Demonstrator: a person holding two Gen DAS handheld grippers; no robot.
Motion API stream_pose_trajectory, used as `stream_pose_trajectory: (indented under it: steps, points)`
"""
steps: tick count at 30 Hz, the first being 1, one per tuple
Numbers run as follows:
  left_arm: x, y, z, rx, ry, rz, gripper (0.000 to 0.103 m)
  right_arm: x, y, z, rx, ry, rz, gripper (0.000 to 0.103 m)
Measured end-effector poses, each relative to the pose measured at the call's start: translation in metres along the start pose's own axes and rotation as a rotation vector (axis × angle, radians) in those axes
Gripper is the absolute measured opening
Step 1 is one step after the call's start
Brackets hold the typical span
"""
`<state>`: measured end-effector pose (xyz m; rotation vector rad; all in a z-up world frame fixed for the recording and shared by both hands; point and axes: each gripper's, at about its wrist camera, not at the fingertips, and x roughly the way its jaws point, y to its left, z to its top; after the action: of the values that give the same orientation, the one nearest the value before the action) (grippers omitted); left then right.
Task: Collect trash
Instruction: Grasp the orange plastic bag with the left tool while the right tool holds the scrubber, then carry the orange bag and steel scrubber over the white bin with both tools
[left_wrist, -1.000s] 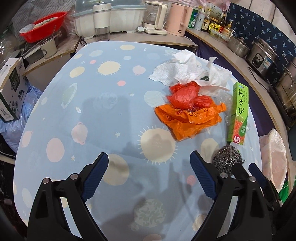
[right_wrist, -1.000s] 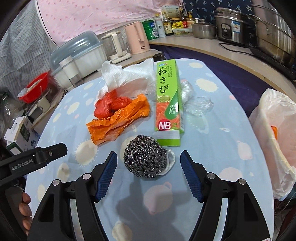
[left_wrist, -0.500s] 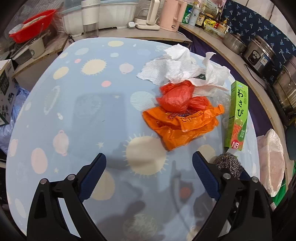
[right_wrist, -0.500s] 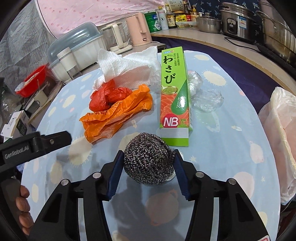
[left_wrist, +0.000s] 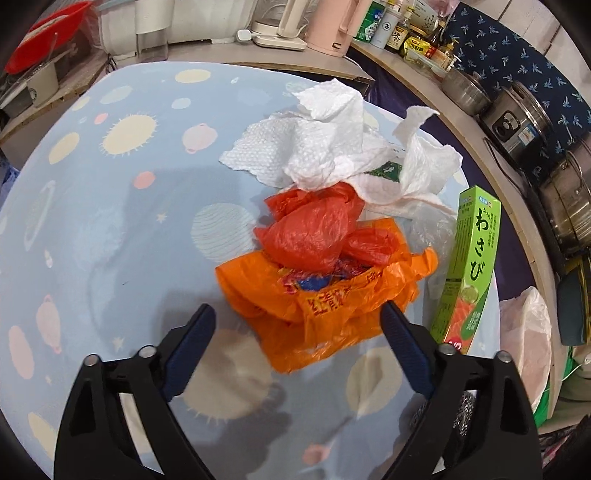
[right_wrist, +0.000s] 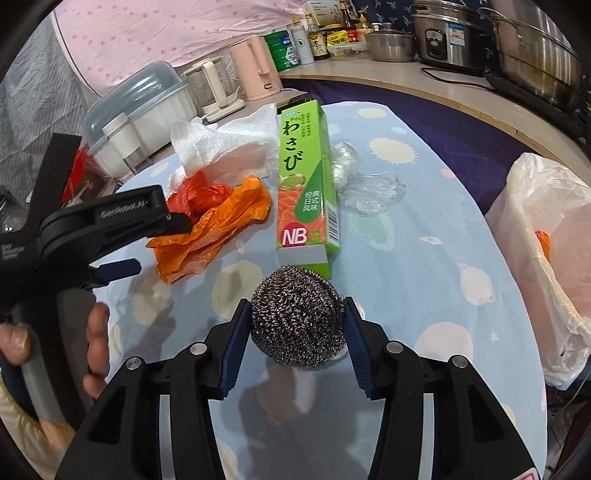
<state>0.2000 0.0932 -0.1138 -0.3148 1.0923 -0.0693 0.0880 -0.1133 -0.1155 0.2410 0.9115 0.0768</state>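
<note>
My right gripper is shut on a steel wool scrubber, held just above the blue patterned table. My left gripper is open, its fingers on either side of the near edge of an orange plastic bag. A red plastic bag lies on the orange one, with crumpled white paper towels behind. A green wasabi box lies to the right; it also shows in the right wrist view, with clear plastic wrap beside it.
A white trash bag hangs open off the table's right edge. A counter behind holds a pink kettle, bottles, steel pots and a dish rack. The left gripper's body and a hand show at left.
My right gripper closed on the steel wool scrubber. My left gripper moved forward and right until its open fingers reached the orange bag.
</note>
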Motion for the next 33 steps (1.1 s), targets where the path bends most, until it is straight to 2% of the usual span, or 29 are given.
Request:
stream_pose_trajectory:
  steps: [2,4,5,7,8,10,15,17,33]
  points:
    - [0.008,-0.003,0.000,0.007,0.027,-0.003,0.058,0.000,-0.002,-0.001,0.004,0.002,0.001,0.047]
    - [0.010,-0.004,-0.002,0.020,0.029,0.002,0.053,0.000,-0.003,-0.002,0.003,0.003,0.002,0.048]
    - [0.009,-0.006,-0.003,0.036,0.018,0.004,0.043,0.000,-0.002,-0.002,0.003,0.003,0.002,0.048]
    - [0.007,-0.011,-0.006,0.065,0.019,0.010,0.036,-0.001,-0.002,-0.003,0.002,0.001,0.004,0.048]
    - [0.006,-0.012,-0.007,0.070,0.015,0.012,0.029,-0.002,-0.002,-0.003,0.002,0.001,0.006,0.048]
    - [0.002,-0.015,-0.011,0.083,0.009,0.009,0.023,-0.004,-0.002,-0.003,0.001,-0.004,0.009,0.048]
    - [-0.014,-0.017,-0.023,0.093,0.008,-0.009,0.018,-0.016,-0.003,-0.003,-0.002,-0.025,0.019,0.048]
    - [-0.022,-0.019,-0.028,0.098,0.013,-0.015,0.011,-0.023,-0.004,-0.004,-0.001,-0.038,0.023,0.048]
    - [-0.099,-0.039,-0.069,0.158,-0.062,-0.052,0.011,-0.093,-0.025,-0.011,0.040,-0.170,0.029,0.048]
